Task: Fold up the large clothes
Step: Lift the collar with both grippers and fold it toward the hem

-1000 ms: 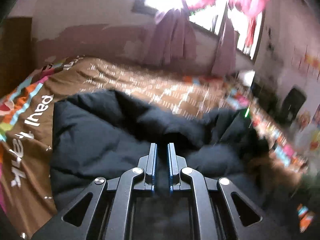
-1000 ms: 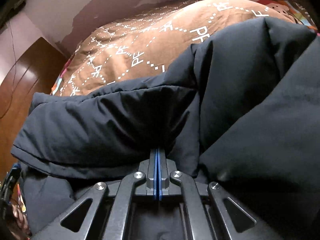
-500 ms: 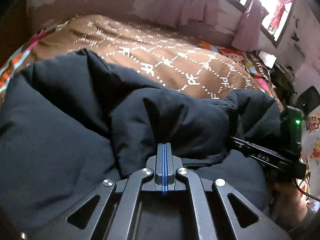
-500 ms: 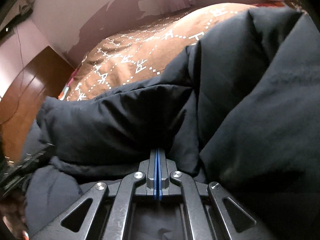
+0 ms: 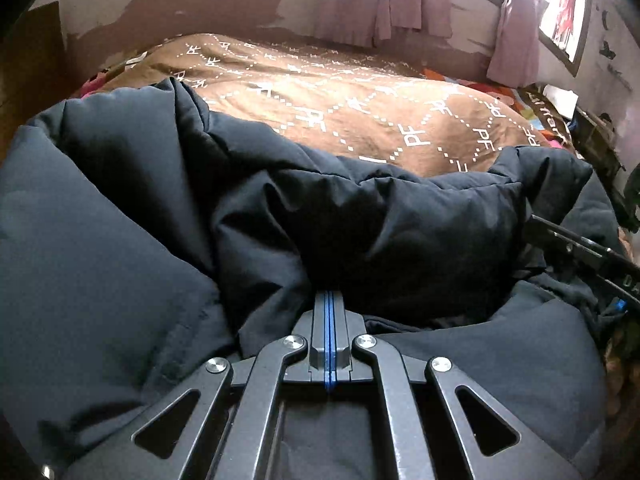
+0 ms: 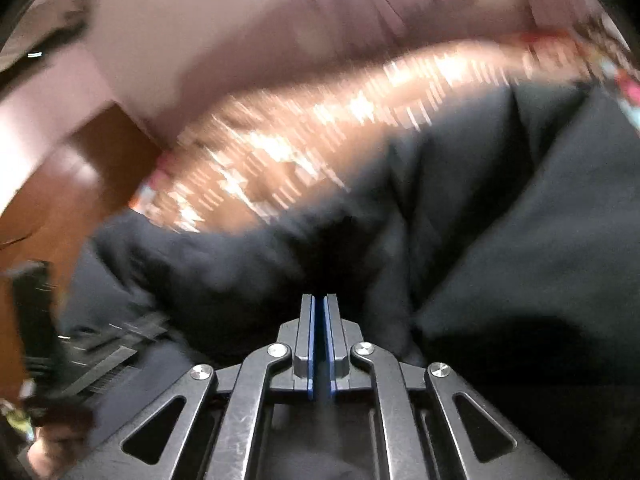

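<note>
Since half a second ago the right gripper (image 6: 319,300) has parted its fingers to a narrow gap and let go of the fold of the jacket (image 6: 500,220) it was pinching; its view is now smeared with motion. The left gripper (image 5: 329,296) stays pressed fully together, with a fold of the dark padded jacket (image 5: 360,232) bunched at its tips; whether cloth sits between them I cannot tell. The jacket lies heaped on the near part of the bed, over the brown patterned blanket (image 5: 340,108). Purple curtains (image 5: 384,0) hang on the far wall. A wooden panel (image 6: 68,184) stands at the left.
</note>
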Available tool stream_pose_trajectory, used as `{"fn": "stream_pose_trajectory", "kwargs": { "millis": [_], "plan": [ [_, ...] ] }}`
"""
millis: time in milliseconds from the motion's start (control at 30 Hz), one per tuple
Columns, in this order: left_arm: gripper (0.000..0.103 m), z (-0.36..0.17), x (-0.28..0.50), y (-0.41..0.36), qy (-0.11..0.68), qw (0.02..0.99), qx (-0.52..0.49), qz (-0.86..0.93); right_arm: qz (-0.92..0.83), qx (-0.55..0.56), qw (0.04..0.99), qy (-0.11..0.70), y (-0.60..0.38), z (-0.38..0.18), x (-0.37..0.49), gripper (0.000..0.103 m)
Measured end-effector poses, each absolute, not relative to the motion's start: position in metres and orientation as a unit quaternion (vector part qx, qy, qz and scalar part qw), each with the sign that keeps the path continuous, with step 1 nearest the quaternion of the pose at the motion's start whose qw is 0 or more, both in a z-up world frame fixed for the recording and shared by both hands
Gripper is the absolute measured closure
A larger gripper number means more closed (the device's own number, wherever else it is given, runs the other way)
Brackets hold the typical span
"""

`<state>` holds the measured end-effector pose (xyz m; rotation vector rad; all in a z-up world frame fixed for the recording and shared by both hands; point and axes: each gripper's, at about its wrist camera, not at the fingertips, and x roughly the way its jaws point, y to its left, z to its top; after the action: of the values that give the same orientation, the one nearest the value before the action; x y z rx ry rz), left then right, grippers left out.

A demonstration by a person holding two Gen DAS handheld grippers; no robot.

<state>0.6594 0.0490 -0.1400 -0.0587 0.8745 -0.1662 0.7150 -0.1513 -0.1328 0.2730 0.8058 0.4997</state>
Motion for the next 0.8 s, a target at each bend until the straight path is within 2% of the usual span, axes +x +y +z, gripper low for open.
{"fn": "stream_pose_trajectory", "kwargs": {
  "millis": [67, 200, 267, 433, 633, 800],
  "plan": [
    [0.102, -0.140, 0.657, 0.050, 0.423, 0.902, -0.031, -0.082, 0.262, 0.094, 0.881, 0.383, -0.133, -0.121, 0.715, 0.097],
    [0.102, -0.140, 0.655, 0.052, 0.427, 0.900, -0.033, -0.085, 0.269, 0.042, 0.859, 0.434, -0.100, -0.136, 0.732, 0.097],
    [0.102, -0.141, 0.657, 0.051, 0.431, 0.898, -0.029, -0.084, 0.261, 0.053, 0.847, 0.460, -0.101, -0.151, 0.741, 0.103],
    [0.102, -0.140, 0.654, 0.050, 0.424, 0.901, -0.025, -0.084, 0.259, 0.079, 0.842, 0.467, -0.106, -0.162, 0.746, 0.103],
    [0.102, -0.138, 0.647, 0.056, 0.409, 0.907, -0.041, -0.095, 0.201, 0.136, 0.896, 0.371, -0.159, -0.131, 0.705, 0.100],
    [0.102, -0.138, 0.649, 0.052, 0.413, 0.906, -0.029, -0.088, 0.149, 0.148, 0.873, 0.440, -0.175, -0.159, 0.724, 0.103]
  ]
}}
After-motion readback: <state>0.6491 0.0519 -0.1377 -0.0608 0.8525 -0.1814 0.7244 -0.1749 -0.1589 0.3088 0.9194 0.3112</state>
